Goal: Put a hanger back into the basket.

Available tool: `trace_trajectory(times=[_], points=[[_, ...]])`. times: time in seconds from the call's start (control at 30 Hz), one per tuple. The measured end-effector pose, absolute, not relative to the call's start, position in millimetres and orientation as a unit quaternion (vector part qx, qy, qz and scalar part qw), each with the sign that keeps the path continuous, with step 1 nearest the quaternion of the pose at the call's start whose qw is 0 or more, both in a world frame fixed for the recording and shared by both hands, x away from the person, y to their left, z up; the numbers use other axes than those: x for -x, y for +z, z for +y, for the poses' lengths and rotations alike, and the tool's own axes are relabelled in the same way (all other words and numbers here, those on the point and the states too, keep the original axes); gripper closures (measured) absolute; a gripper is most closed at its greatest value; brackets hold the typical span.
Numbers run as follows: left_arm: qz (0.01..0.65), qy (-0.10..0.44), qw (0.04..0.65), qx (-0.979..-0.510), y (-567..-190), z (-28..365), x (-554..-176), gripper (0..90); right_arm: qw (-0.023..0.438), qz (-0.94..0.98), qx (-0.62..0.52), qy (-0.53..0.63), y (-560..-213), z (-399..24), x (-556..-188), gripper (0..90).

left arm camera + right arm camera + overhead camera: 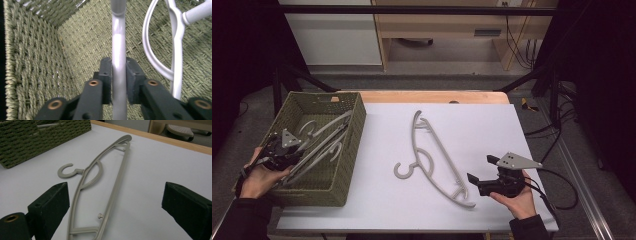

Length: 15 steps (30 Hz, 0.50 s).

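Note:
A grey plastic hanger [432, 155] lies flat on the white table top, hook toward the basket. My right gripper [479, 168] rests open near its lower end, and in the right gripper view the hanger [113, 195] runs between and beyond the wide-apart jaws of my right gripper [115, 202]. My left gripper [294, 151] is down inside the green woven basket [357, 125]. There its pads [106, 72] flank and touch the bar of a grey hanger [118, 42], with my left gripper [118, 68] shut on it. A second hanger [178, 50] lies beside it on the basket floor.
The basket wall [30, 62] rises close on one side of the left gripper. The basket [37, 140] stands at the table's left edge. A wooden strip [432, 96] borders the far side. Cables [557, 175] trail off at the right.

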<state>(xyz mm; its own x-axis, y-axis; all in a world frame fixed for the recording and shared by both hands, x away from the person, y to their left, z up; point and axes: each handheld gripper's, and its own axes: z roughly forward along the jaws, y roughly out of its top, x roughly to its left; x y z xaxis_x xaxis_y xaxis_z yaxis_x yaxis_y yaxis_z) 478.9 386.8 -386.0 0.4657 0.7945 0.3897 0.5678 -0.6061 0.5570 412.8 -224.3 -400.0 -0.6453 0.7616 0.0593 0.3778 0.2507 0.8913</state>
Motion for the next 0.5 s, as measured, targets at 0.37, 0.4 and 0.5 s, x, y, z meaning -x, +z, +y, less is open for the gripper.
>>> trace_trajectory(times=[0.37, 0.4, 0.5], points=[[0.4, 0.311, 0.24, -0.828, -366, 385, -469, 48.4, 0.199, 0.766, -0.364, 0.491, -395, -222, -412, 8.4], [0.401, 0.308, 0.249, -0.826, -363, 384, -467, 48.4, 0.199, 0.766, -0.364, 0.491, -395, -222, -412, 8.4], [0.405, 0.316, 0.274, -0.813, -354, 377, -460, 45.7, 0.201, 0.763, -0.366, 0.493, -394, -222, -412, 8.6]])
